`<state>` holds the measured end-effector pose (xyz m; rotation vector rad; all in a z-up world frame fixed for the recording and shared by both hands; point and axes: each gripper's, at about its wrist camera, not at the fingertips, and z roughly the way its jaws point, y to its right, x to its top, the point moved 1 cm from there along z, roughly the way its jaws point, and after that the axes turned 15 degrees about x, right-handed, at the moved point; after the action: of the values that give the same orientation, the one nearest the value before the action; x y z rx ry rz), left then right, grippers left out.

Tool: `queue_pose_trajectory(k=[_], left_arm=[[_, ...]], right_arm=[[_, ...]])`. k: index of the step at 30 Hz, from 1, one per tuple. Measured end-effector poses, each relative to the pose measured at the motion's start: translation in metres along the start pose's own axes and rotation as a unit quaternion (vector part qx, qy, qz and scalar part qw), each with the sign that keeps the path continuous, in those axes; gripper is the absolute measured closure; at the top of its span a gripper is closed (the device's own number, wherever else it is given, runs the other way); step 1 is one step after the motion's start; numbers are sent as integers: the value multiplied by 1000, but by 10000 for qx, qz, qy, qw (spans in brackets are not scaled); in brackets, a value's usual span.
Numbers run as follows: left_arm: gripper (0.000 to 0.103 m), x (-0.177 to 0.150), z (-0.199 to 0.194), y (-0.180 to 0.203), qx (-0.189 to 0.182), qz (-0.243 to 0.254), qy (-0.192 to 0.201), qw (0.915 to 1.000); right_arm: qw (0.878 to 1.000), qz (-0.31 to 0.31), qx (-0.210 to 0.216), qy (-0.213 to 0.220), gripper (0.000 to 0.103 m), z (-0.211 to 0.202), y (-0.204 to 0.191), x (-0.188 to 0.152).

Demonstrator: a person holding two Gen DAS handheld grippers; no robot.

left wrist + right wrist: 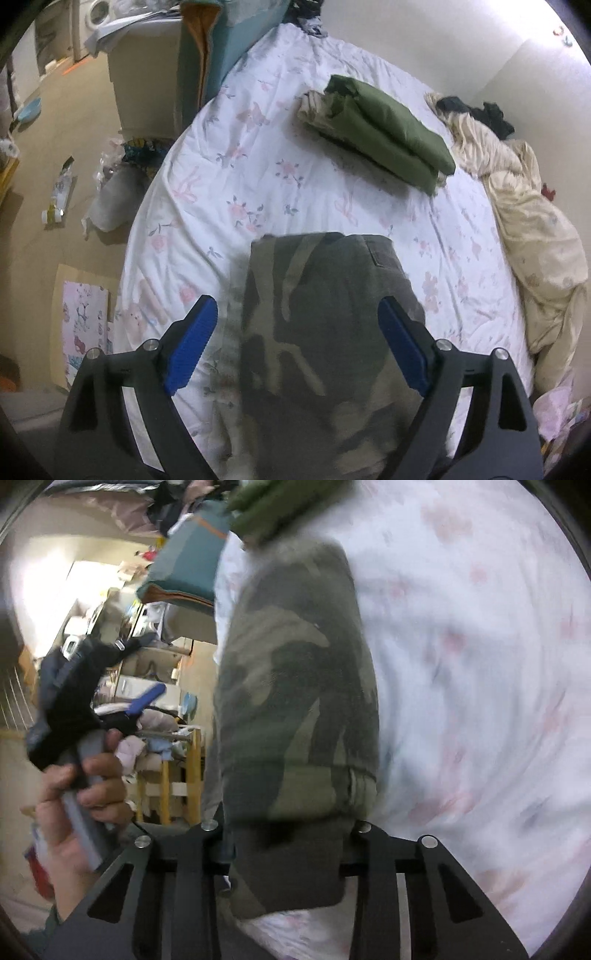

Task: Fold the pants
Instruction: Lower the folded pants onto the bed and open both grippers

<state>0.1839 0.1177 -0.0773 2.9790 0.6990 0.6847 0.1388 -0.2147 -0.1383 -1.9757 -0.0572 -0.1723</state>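
The camouflage pants (325, 314) lie folded in a long strip on the floral bedsheet (258, 147). My left gripper (297, 301) hovers above them, open wide, with nothing against its blue pads (192, 347). The right wrist view is blurred. In it the camouflage pants (295, 683) run from the olive stack down between the fingers of my right gripper (288, 834). The gripper is shut on their near end, and the cloth bulges over the jaws and hides the pads. A hand (77, 797) holds the left gripper at the left, one blue pad (147, 699) showing.
Folded olive-green pants (384, 129) rest on a beige garment further up the bed. A crumpled cream blanket (535, 240) and dark clothes line the wall side. A teal cushion (221, 55) stands at the head. Off the bed's left edge the floor (55, 147) is littered.
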Motion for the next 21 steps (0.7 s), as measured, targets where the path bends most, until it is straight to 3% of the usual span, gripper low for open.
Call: queue_pose_trajectory(k=[3,6,9,11,13,15,17,19,21], left_arm=[[17,2,3,-7,-41,-242,-102,9996],[17,0,7,-7,7,-284,-157,9995],[17,-2,13,-1,-47,-206,-219,9995],[17,-2,16,5,-40,-95,-243,9997],[17,-4,21,12,-64,19,-285,9996],[16,-4,30,24,-139,275,-405,9987],[16,-1,39,38,-356,545,-571,9962],[14,4,51,56,-570,864,-635,9926],[10,8,65,74,-687,1243,-670,9876]], right_arm=[[9989,-429,-180,-81,71,-40,-8,43],[9985,-493,-245,27,72,-83,8,84],[9978,79,-532,377,72,-115,53,116],[9935,541,-815,580,73,-128,90,121],[9886,1058,-769,743,72,-136,115,117],[9869,1165,-723,855,69,-141,119,115],[9864,1187,-691,903,60,-144,113,113],[9839,1259,-694,1065,25,-156,115,101],[9787,1338,-724,1380,10,-162,110,97]])
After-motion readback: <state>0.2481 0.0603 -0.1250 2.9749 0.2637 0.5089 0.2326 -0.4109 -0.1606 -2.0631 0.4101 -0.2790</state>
